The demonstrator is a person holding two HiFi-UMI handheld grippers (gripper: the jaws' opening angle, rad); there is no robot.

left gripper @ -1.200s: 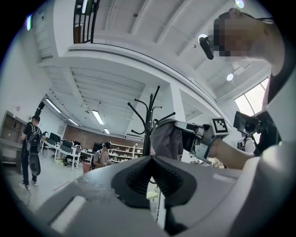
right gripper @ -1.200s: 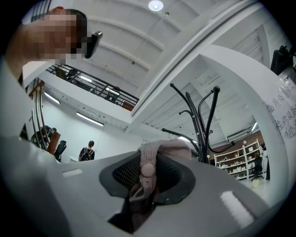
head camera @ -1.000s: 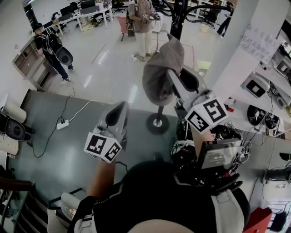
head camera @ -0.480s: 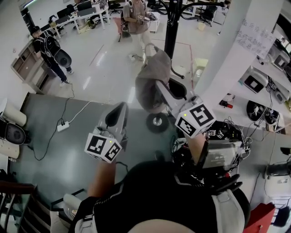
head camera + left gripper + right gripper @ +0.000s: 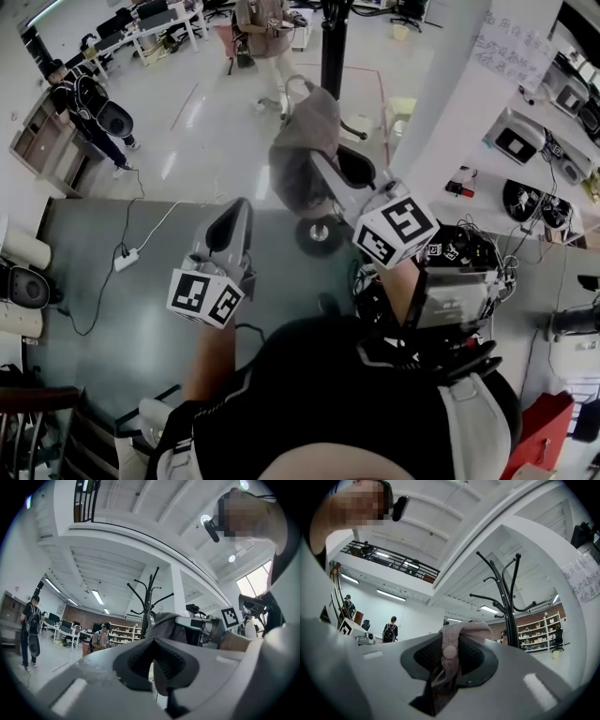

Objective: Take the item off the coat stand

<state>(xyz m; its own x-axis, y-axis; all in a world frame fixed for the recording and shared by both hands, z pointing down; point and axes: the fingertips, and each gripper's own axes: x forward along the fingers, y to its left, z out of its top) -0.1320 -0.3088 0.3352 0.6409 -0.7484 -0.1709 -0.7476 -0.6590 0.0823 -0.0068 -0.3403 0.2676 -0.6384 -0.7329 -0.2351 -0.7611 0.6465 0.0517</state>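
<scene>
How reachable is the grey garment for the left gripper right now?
Probably yes: the garment hangs from the right gripper with only open air between it and the empty left gripper.

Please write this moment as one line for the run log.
right gripper: shut on grey garment | garment: off coat stand, hanging from jaws | left gripper: jaws slightly apart, empty

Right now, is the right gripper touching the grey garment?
Touching. The right gripper view shows the right gripper with its jaws closed on a fold of the grey garment, the cloth pinched between them.
</scene>
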